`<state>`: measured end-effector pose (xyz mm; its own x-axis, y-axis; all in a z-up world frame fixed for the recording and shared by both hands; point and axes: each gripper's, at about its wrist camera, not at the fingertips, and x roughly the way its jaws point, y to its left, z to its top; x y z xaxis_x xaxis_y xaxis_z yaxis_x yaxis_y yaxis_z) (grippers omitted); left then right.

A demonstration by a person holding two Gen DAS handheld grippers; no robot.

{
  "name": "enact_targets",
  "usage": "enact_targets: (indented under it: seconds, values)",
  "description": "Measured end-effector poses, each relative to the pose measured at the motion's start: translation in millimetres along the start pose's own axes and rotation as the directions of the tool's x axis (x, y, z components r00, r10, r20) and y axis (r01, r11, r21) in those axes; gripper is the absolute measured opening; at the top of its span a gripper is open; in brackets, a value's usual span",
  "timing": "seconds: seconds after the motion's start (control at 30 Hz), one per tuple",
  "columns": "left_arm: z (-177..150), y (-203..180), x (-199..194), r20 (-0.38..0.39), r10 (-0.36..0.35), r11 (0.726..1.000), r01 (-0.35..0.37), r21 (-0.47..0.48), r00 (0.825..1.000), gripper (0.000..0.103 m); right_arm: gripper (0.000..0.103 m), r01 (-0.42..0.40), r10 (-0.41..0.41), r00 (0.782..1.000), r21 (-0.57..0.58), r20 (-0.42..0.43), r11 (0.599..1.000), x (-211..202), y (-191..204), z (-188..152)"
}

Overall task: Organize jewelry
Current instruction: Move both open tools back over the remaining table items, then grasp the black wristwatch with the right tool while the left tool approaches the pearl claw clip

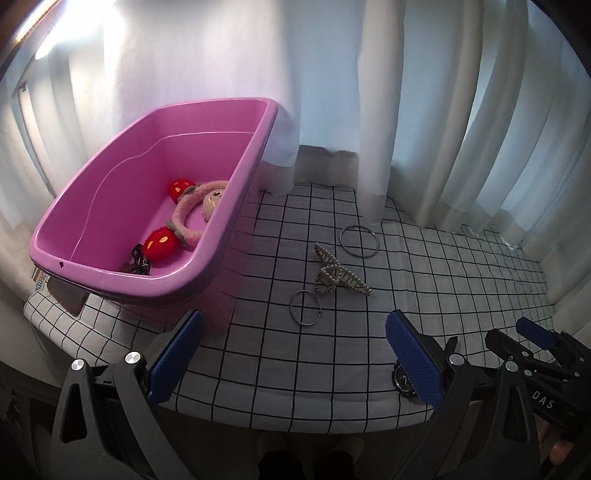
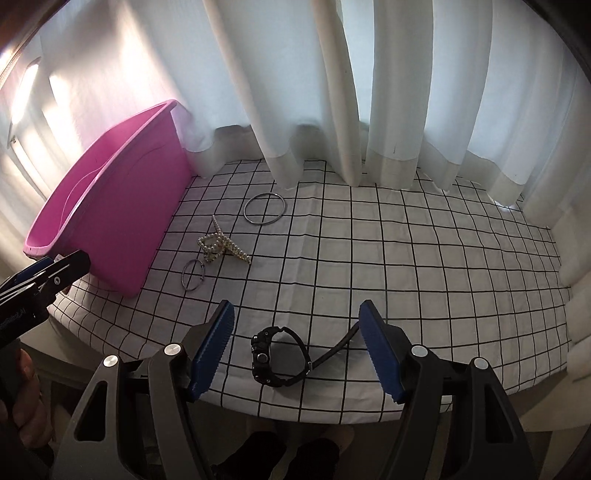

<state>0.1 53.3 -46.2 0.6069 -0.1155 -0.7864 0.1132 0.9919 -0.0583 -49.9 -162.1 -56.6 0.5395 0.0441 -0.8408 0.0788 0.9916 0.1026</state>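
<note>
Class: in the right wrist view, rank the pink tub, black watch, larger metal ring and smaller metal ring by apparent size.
1. pink tub
2. black watch, enlarged by nearness to the camera
3. larger metal ring
4. smaller metal ring

White curtains point(image 2: 332, 92) hang in folds along the far edge of the table, hems resting on it. Table covered by white cloth with black grid point(image 2: 406, 258). Daylight diffuses through fabric; brightest patch at upper left point(image 1: 74, 33).

Black watch point(image 2: 279, 356) near table edge, pearl clip point(image 1: 338, 275) between two rings
</note>
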Motion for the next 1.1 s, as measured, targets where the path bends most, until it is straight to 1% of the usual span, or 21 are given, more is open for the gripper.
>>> enact_targets:
  seconds: [0.17, 0.27, 0.37, 0.57, 0.8, 0.9, 1.1]
  values:
    - [-17, -9, 29, -0.078, 0.010, 1.000, -0.007, 0.030, 0.997, 0.097, 0.067, -0.003, 0.005, 0.998, 0.026, -0.065, 1.000, 23, -6, -24]
    - [-28, -10, 46, -0.103, 0.020, 0.999, -0.016, 0.037, 0.994, 0.097, 0.067, -0.032, 0.035, 0.994, 0.028, -0.104, 0.999, 39, -2, -37]
    - [-37, -8, 62, -0.124, 0.024, 0.999, -0.019, 0.037, 0.992, 0.097, 0.067, -0.033, 0.036, 0.989, 0.019, -0.144, 0.999, 58, 3, -49]
    - [-49, -5, 91, -0.164, 0.023, 0.999, -0.017, 0.035, 0.986, 0.097, 0.067, -0.061, 0.073, 0.976, 0.064, -0.204, 0.996, 86, 2, -68]
    - [-49, 0, 121, -0.190, 0.042, 0.999, -0.040, 0.013, 0.981, 0.097, 0.067, -0.076, 0.099, 0.969, 0.108, -0.225, 0.991, 101, 4, -75]
    - [-44, -2, 135, -0.191, 0.051, 0.999, -0.050, 0.013, 0.980, 0.097, 0.067, -0.070, 0.096, 0.968, 0.116, -0.231, 0.991, 108, 5, -77]
    - [-37, -4, 163, -0.186, 0.072, 0.997, -0.069, 0.024, 0.980, 0.097, 0.067, -0.059, 0.088, 0.973, 0.139, -0.211, 0.989, 113, 4, -79]
